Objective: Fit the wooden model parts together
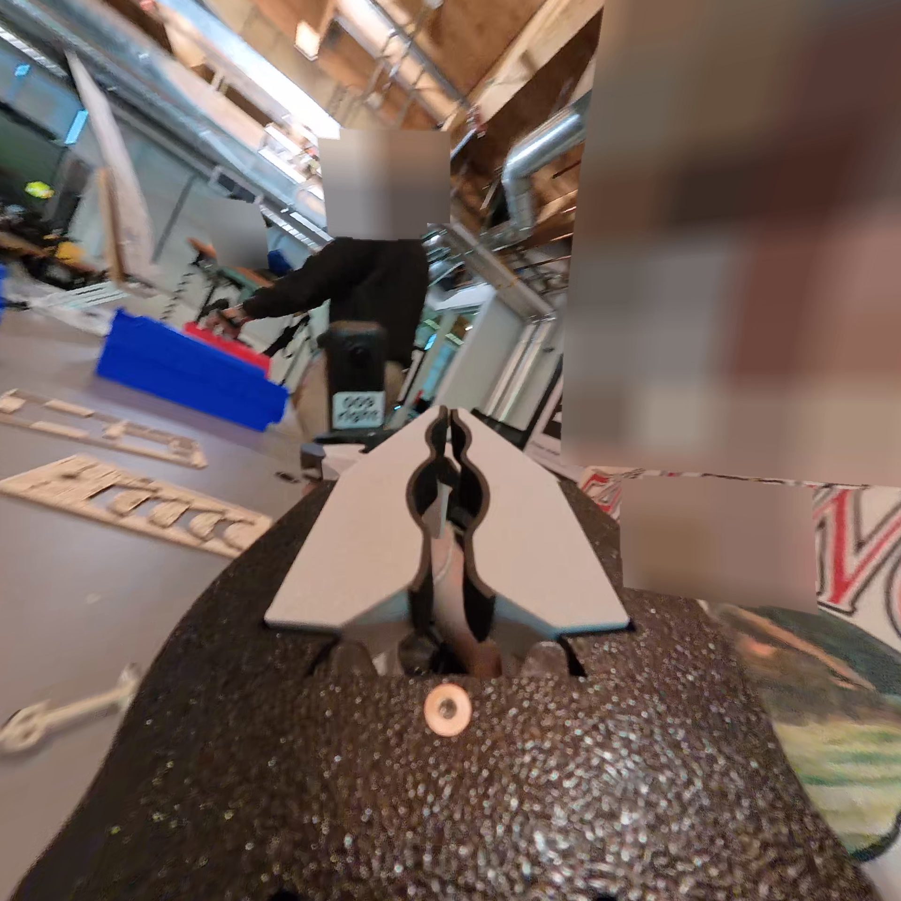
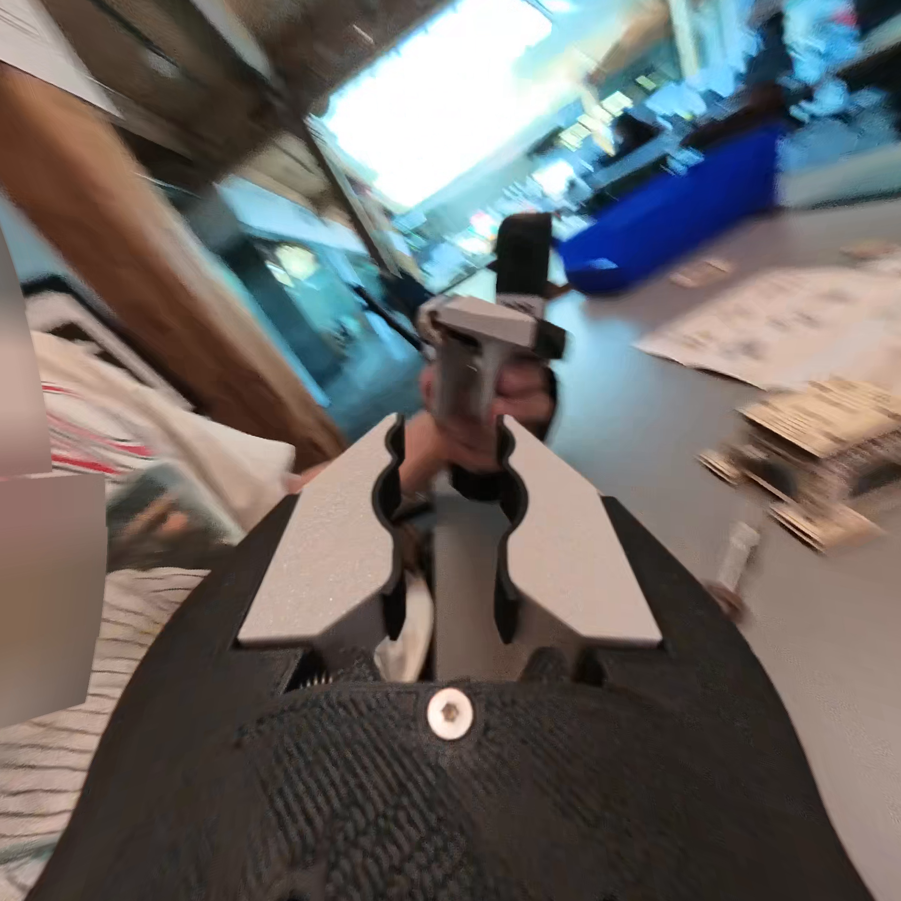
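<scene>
Left gripper (image 1: 448,419) closed, right gripper (image 2: 451,429) apart.

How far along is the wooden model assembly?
Nothing looks joined yet. The wooden sheets and a loose wooden piece lie flat on the table. The left gripper is nearly shut, holding nothing I can see; the right gripper is open, empty. All fitting remains.
</scene>
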`<state>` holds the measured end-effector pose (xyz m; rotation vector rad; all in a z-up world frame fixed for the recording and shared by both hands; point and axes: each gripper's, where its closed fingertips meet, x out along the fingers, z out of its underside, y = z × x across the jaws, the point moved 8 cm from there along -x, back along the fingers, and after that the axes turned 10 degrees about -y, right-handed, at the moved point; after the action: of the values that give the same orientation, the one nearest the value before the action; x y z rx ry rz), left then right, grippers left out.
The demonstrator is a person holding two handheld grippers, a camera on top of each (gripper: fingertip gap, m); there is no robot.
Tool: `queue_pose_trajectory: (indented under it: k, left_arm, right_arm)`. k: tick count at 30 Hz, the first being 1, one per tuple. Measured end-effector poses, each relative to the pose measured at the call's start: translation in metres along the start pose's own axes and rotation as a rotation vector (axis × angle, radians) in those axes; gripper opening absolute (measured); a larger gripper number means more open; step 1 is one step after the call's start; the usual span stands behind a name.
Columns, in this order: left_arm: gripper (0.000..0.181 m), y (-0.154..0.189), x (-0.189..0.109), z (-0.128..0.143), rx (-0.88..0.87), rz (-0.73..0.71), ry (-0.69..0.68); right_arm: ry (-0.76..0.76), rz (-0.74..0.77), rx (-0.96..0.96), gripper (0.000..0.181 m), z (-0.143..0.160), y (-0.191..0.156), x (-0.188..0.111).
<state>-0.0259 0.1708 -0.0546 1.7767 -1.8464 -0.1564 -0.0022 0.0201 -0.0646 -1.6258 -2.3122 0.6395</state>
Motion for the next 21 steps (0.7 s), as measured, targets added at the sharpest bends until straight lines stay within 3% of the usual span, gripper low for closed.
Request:
queue_pose_trajectory:
  k: [4,8,13,21]
  left_arm:
    - [0.000,0.008,0.010,-0.003,0.005,0.093,0.006]
    - [0.000,0.013,0.017,-0.003,0.020,0.132,-0.003]
    - [0.000,0.012,0.019,-0.004,0.023,0.135,-0.019]
    - [0.000,0.011,0.017,-0.002,0.028,0.120,-0.027]
  right_arm:
    - [0.226,-0.193,-0.009,0.026,-0.009,-0.009,0.006]
    - [0.377,-0.287,0.031,0.018,-0.011,-0.004,0.001]
    - [0.319,-0.278,-0.004,0.017,-0.005,-0.003,0.007]
    - [0.348,-0.320,0.007,0.012,-0.007,-0.006,0.010]
